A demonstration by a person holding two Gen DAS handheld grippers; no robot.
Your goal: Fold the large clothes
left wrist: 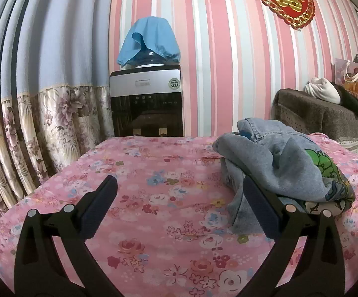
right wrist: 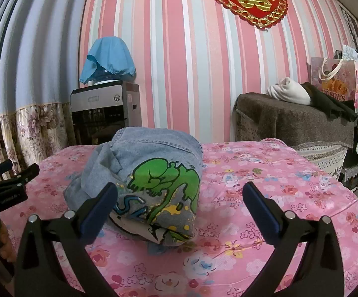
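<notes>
The denim jacket [right wrist: 151, 188] lies bunched in a thick bundle on the pink floral bedsheet [right wrist: 265, 198], its green cartoon print [right wrist: 169, 180] facing me and a stitched hem [right wrist: 159, 139] arching over the top, on the side toward the water dispenser [right wrist: 102, 109]. Both my tools are empty: the right gripper [right wrist: 179, 198] stands wide, one finger just in front of the jacket's near left side, and the left gripper [left wrist: 179, 195] is spread wide too, just left of the jacket. This bundle would fit a rough fold just set down or a heap waiting to be spread, and I cannot tell which. Either way, good handling means gripping one layer by a seam, not the whole wad, with each gripper on its own side of the jacket and low to the sheet, since heavy denim sags.
</notes>
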